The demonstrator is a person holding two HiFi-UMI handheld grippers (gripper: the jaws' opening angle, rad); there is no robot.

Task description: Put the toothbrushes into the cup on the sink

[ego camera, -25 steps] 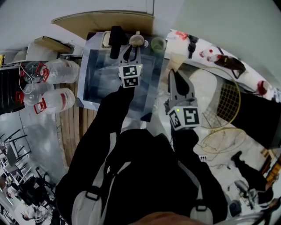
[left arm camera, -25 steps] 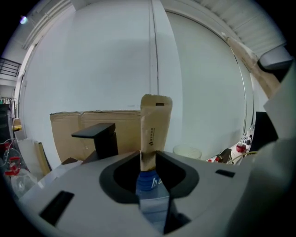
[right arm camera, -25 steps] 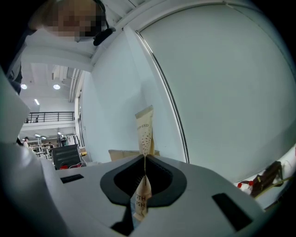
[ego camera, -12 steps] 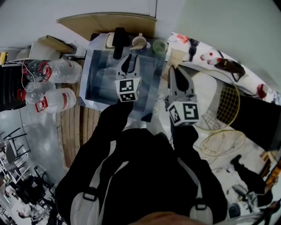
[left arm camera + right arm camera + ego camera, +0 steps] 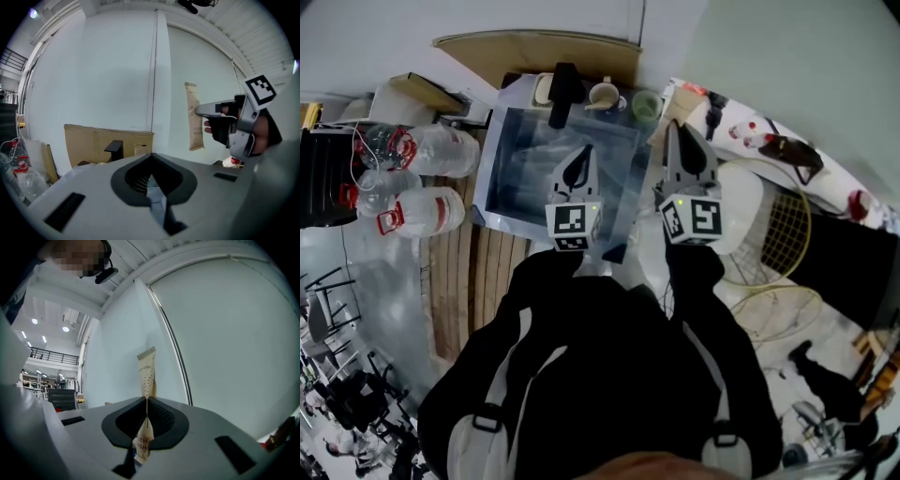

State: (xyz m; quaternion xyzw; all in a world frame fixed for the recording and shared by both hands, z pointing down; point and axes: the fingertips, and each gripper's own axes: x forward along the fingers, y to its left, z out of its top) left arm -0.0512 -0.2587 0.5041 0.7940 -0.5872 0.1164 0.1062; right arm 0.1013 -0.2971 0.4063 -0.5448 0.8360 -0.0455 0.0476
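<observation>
A beige cup [image 5: 604,95] stands on the back rim of the metal sink [image 5: 500,155], beside a black faucet [image 5: 562,94] and a green cup [image 5: 644,103]. My left gripper [image 5: 582,150] [image 5: 151,174] hovers over the basin, shut with nothing between its jaws. To its right, my right gripper [image 5: 674,127] [image 5: 146,414] is shut on a brown paper toothbrush packet [image 5: 146,369], which stands up out of the jaws. The left gripper view shows that packet [image 5: 192,117] hanging against the white wall. What the beige cup holds I cannot make out.
Large water bottles [image 5: 422,150] lie on the floor left of the sink. A cardboard sheet [image 5: 534,52] leans on the wall behind it. A wire basket [image 5: 778,234] and clutter sit at the right. A wooden slat platform [image 5: 478,281] runs in front.
My left gripper has drawn back from the beige cup toward the person, over the basin. The right gripper has moved forward a little with the packet.
</observation>
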